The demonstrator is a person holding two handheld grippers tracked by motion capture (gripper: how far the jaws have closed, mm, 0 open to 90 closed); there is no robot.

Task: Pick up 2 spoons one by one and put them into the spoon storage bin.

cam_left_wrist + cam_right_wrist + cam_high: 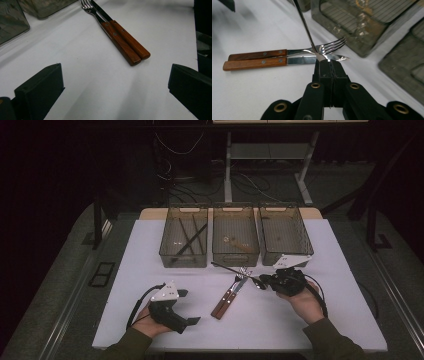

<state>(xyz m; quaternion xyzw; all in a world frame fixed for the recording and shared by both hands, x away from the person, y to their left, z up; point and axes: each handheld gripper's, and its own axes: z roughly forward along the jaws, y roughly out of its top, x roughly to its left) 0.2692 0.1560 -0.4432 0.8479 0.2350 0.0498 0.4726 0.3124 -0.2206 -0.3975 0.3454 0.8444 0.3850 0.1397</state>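
Your right tool was clamped on a thin silver metal rod, just above a wooden-handled fork and wooden-handled knife lying side by side on the white desk. Your left tool rested wide open and empty, near the handles. Three smoky translucent plastic bins stood beyond.

Wide-apart jaws frame a wooden-handled fork and knife lying side by side on the white table.
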